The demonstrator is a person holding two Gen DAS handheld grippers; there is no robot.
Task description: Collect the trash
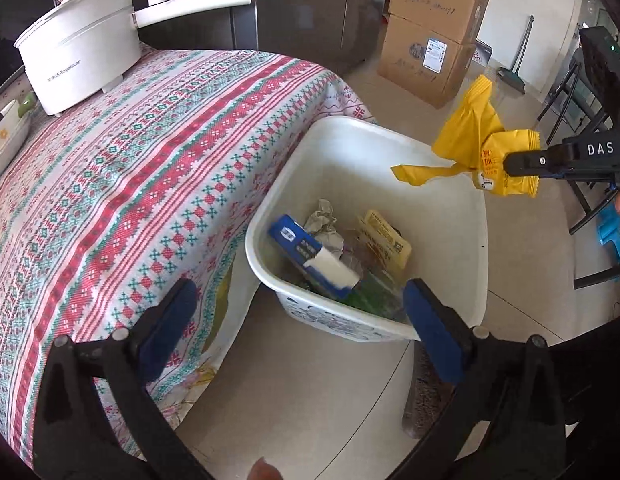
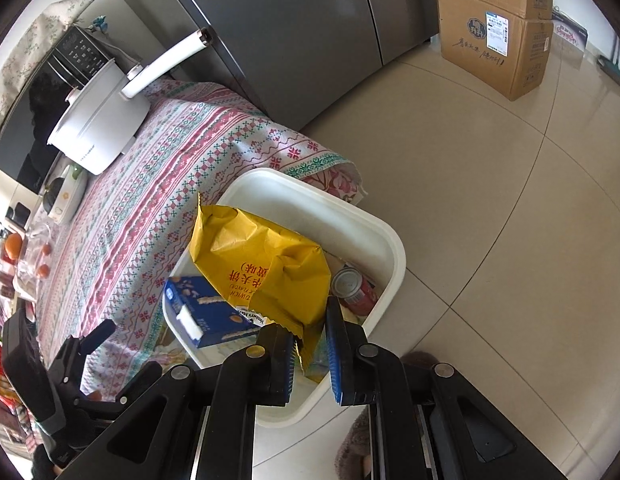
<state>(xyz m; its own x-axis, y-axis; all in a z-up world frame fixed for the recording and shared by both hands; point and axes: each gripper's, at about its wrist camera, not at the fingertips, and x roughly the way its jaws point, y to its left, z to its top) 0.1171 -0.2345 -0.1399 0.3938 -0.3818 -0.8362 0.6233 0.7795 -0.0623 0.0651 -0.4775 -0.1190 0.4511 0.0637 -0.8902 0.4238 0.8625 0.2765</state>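
A white trash bin [image 1: 394,140] stands on the floor beside the table; it also shows in the right wrist view [image 2: 390,240]. It holds a blue box [image 1: 299,246], crumpled paper [image 1: 322,220], a yellow packet [image 1: 384,236] and a red can [image 2: 352,288]. My right gripper [image 2: 310,344] is over the bin with a yellow snack wrapper [image 2: 261,264] between its fingers. The wrapper [image 1: 478,140] and that gripper [image 1: 510,164] show in the left wrist view, above the bin's right rim. My left gripper [image 1: 299,332] is open and empty near the bin's front edge.
A table with a patterned cloth [image 1: 129,168] is left of the bin, with a white electric pot [image 1: 77,52] and a dish [image 1: 5,136] on it. Cardboard boxes [image 1: 434,32] stand on the floor behind, next to a grey fridge [image 2: 293,32]. A black chair [image 1: 582,92] is at right.
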